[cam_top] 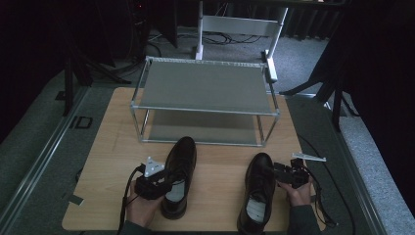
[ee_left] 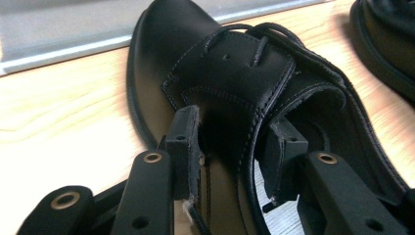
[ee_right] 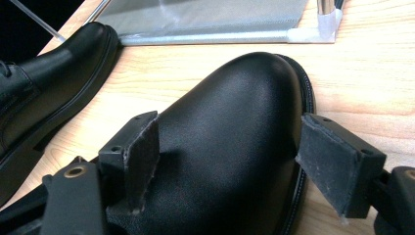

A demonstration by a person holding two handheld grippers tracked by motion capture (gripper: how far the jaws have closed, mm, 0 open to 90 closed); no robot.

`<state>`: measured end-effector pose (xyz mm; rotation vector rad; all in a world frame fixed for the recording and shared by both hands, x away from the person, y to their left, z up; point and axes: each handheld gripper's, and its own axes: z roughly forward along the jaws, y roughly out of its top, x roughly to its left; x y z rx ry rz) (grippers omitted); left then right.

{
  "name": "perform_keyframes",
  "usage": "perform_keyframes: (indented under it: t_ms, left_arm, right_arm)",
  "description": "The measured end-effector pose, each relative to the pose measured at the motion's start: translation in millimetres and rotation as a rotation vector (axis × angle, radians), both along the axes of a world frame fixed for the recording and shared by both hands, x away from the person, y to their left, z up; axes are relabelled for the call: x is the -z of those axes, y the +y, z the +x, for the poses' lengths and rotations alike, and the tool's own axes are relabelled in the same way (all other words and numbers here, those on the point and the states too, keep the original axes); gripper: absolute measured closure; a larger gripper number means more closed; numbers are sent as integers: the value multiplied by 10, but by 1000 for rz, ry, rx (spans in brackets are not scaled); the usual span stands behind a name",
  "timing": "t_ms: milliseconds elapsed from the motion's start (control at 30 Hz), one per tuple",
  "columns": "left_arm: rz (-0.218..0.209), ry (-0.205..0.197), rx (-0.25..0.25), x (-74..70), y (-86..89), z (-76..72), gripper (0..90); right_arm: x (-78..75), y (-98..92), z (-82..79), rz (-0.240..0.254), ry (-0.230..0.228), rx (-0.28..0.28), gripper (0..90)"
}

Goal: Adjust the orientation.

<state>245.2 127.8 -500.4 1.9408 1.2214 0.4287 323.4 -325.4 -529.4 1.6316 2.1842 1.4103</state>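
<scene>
Two black leather shoes lie toes-away on the wooden table (cam_top: 112, 147). My left gripper (cam_top: 170, 184) reaches in from the left of the left shoe (cam_top: 179, 164). In the left gripper view this gripper (ee_left: 235, 120) has one pad outside the lace flap of the left shoe (ee_left: 220, 73) and the other inside the opening, shut on the leather between them. My right gripper (cam_top: 272, 171) comes from the right at the right shoe (cam_top: 257, 188). Seen from the right gripper (ee_right: 229, 120), the jaws stand wide open astride the right shoe's (ee_right: 230, 147) toe cap, the right pad off it.
A two-shelf metal rack (cam_top: 205, 88) stands behind the shoes, its lower shelf at table height (ee_right: 205, 19). The right shoe's edge (ee_left: 381, 44) shows past the left one. A person's hands hold both grippers near the table's front edge.
</scene>
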Motion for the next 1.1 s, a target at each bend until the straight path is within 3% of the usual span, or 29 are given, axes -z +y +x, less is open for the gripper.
perform_keyframes:
  t_ms: [200, 333, 400, 533, 600, 700, 800, 833, 967, 1100]
  left_arm:
    - [-17, 0, 6, -11, -65, -7, 630]
    - [-49, 25, -18, 16, -63, -35, 636]
    - [-68, 50, -15, 44, -56, -56, 646]
    - [-84, 50, 14, 61, -123, -97, 651]
    - [-84, 50, 14, 61, -123, -97, 651]
    - [-81, 50, 59, 62, -257, -131, 653]
    - [-80, 50, 64, 62, -291, -150, 654]
    - [-76, 58, 90, 51, -378, -189, 652]
    - [-60, 51, 101, 45, -431, -212, 652]
    - [-82, 48, 115, 57, -380, -206, 633]
  right_arm:
    - [15, 64, 36, 8, -6, 0, 224]
    - [18, 195, 103, -2, -10, -13, 218]
    - [15, 256, 126, -11, -12, -23, 218]
    - [17, 327, 146, -17, -18, -23, 221]
    - [17, 330, 147, -14, -17, -22, 221]
    - [7, 276, 136, 3, -18, -31, 272]
    - [-33, 217, 100, 37, -37, -30, 285]
    - [-94, 157, 48, 36, -56, -23, 286]
    - [-182, 37, -81, -20, -81, -25, 287]
    - [-191, -107, -249, -92, -91, -10, 296]
